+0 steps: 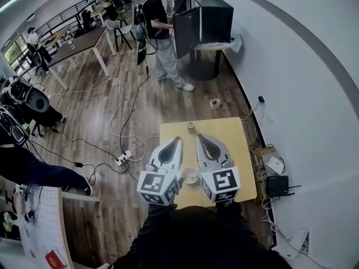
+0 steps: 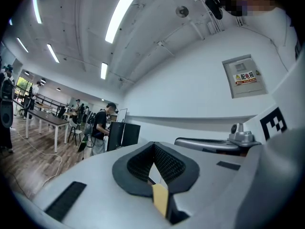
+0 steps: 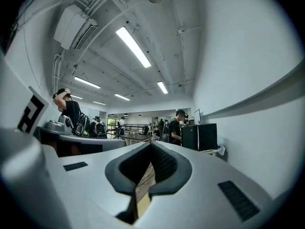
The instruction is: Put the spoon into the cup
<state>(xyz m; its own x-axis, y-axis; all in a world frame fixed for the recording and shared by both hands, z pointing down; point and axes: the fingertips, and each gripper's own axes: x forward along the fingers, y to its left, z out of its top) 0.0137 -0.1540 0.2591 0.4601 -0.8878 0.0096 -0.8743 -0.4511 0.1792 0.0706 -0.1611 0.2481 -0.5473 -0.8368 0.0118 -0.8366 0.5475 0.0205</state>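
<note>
In the head view, both grippers hover side by side over a small yellow table (image 1: 235, 133), pointing away from me. My left gripper (image 1: 179, 139) has its jaws together and holds nothing. The jaws of my right gripper (image 1: 198, 136) also meet at the tips, empty. Between the two marker cubes, near the table's front edge, a pale cup (image 1: 190, 176) shows, partly hidden. A small brown round object (image 1: 191, 126) sits at the table's far edge. No spoon can be made out. In their own views, the left gripper (image 2: 153, 144) and the right gripper (image 3: 151, 143) look level across the room.
Cables and a power strip (image 1: 124, 157) lie on the wooden floor left of the table. A tape roll (image 1: 215, 102) lies on the floor beyond it. A person (image 1: 162, 32) stands at a black cabinet (image 1: 205, 21). Boxes and a router (image 1: 277, 185) sit by the right wall.
</note>
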